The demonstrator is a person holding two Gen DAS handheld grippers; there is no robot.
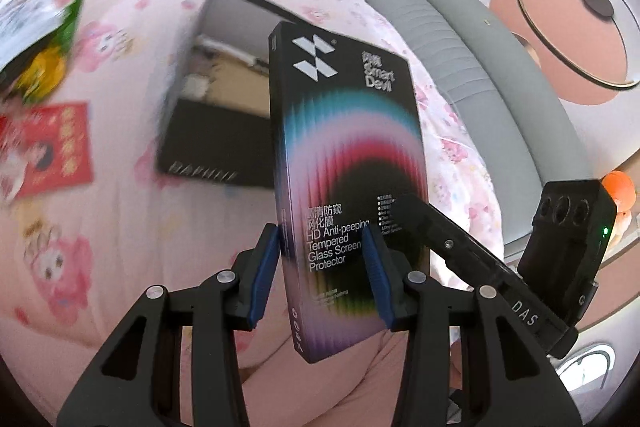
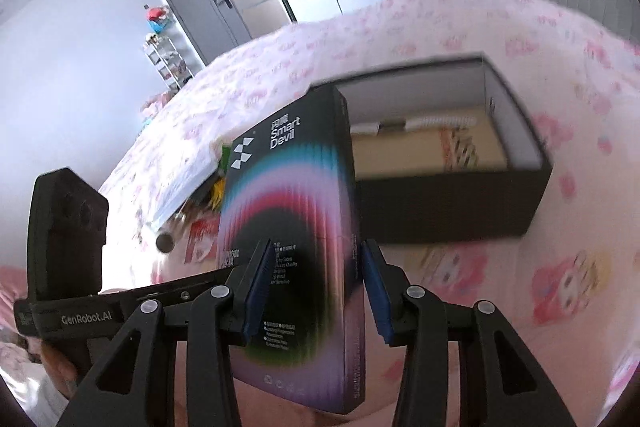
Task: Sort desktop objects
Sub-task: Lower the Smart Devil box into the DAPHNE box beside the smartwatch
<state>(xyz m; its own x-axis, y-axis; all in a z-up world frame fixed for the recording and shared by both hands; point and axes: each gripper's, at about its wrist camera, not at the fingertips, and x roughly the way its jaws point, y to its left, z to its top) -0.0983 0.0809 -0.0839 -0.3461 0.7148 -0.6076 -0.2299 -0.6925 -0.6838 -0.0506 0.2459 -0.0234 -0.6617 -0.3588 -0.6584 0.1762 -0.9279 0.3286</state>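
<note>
A black Smart Devil screen-protector box with a coloured ring print is held upright in the air between both grippers; it also shows in the right wrist view. My left gripper has its blue pads on the box's two sides. My right gripper has its pads around the same box. An open black storage box lies on the pink sheet behind it; the right wrist view shows a white cable and a card inside.
A red envelope and a green and yellow snack packet lie on the pink cartoon-print sheet at the left. A grey padded headboard runs along the right.
</note>
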